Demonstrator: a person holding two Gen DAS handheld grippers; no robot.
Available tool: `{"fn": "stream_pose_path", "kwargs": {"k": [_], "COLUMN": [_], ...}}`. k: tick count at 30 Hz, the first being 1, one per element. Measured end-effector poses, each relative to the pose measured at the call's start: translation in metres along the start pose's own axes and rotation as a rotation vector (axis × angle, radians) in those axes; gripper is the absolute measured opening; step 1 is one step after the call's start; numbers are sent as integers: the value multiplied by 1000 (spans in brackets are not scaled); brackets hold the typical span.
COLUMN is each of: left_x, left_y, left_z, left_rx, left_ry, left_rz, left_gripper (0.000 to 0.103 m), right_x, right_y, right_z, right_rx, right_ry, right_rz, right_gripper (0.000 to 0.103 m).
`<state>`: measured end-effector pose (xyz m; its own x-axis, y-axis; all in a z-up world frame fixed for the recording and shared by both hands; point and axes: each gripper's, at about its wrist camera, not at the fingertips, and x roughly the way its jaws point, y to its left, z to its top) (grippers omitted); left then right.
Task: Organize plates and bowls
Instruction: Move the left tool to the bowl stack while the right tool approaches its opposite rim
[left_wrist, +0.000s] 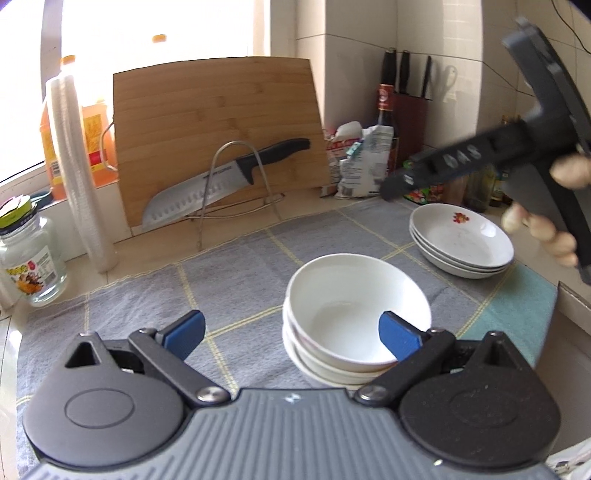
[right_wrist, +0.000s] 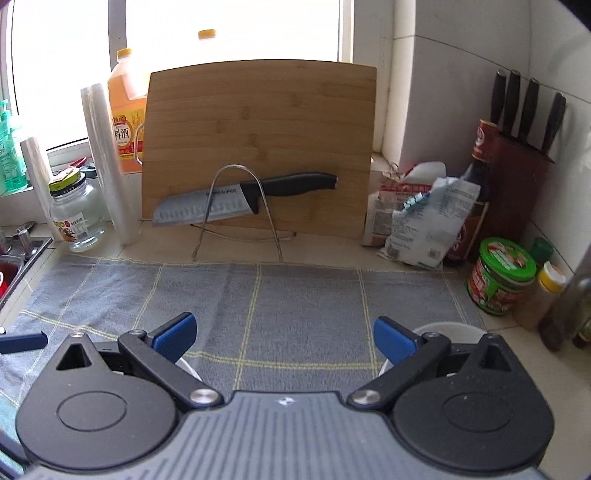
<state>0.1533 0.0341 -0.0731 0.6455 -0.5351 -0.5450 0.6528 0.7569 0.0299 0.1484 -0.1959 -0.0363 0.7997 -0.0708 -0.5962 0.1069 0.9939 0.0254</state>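
Bowls (left_wrist: 356, 325) nested in one stack near on the grey towel (left_wrist: 236, 266), plates (left_wrist: 461, 242) stacked far right, sorted by kind to save table room; left tool (left_wrist: 291, 332) spread, one pad over the bowl, pinching nothing; right tool (right_wrist: 282, 338) spread, empty.
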Motion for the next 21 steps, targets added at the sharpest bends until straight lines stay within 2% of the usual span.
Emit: {"fn": "stream_pose_path", "kwargs": {"k": [5,10,12,16,21], "left_x": [1,1,1,-6,9], "left_y": [10,16,17,18,16], "left_z": [-6,-14,-17,-24,-35], "left_rx": [5,40,73,175,263], "left_ry": [4,21,36,10,69], "left_rz": [0,-55,-71,-122,-159], "left_gripper": [102,102,102,102,102], "right_x": [-7,-17,-20,-29,-29], "right_y": [-1,-6,-8,-11,-5], "right_z": [-18,-35,-42,-55,-73], "right_rx": [8,25,34,28,-7], "right_ry": [6,-1,-7,-18,29], "right_rz": [18,83,93,121,192], "right_gripper": [103,103,103,103,103]}}
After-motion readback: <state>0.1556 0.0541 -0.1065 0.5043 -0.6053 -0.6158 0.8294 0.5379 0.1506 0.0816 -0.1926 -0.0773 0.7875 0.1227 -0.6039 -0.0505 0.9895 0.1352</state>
